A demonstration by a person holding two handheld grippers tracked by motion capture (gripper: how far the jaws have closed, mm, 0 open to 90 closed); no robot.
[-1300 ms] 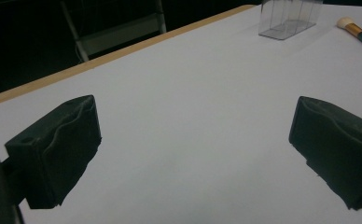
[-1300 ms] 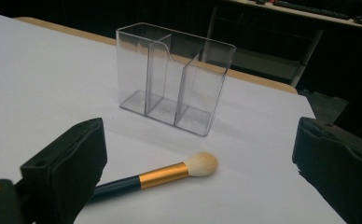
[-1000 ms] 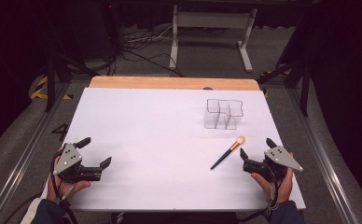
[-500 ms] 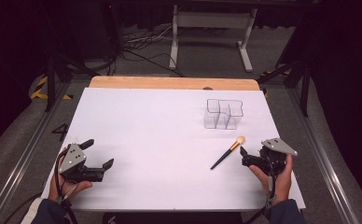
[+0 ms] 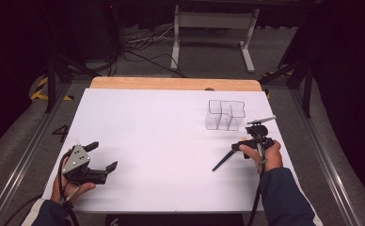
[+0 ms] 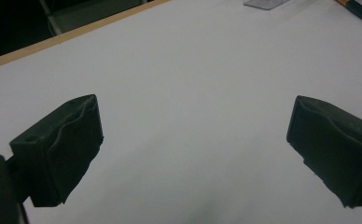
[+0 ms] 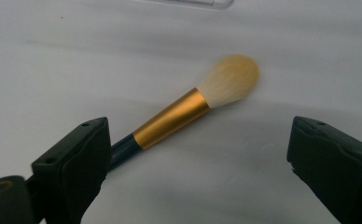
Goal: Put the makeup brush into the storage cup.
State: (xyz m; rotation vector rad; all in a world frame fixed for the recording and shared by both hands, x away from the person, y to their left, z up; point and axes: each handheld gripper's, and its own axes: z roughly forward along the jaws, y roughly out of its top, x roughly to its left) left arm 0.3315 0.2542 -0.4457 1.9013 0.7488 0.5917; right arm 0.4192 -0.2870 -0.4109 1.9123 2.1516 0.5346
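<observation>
On the table [image 5: 171, 141] a brush [image 7: 188, 109] lies toward the right side, slanting from the near left up to the far right. Behind it, farther from the person, stands a clear organizer [image 5: 225, 114], near but apart from the brush. The right gripper [image 5: 258, 136] sits over the brush's far end (its jaws set wide to either side of it). The left gripper [image 5: 98, 160] rests at the near left corner, well apart from both.

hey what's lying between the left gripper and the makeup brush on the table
Nothing. In the high view, only bare white tabletop stretches from the left gripper to the brush; the clear organizer sits farther back, off that line.
</observation>
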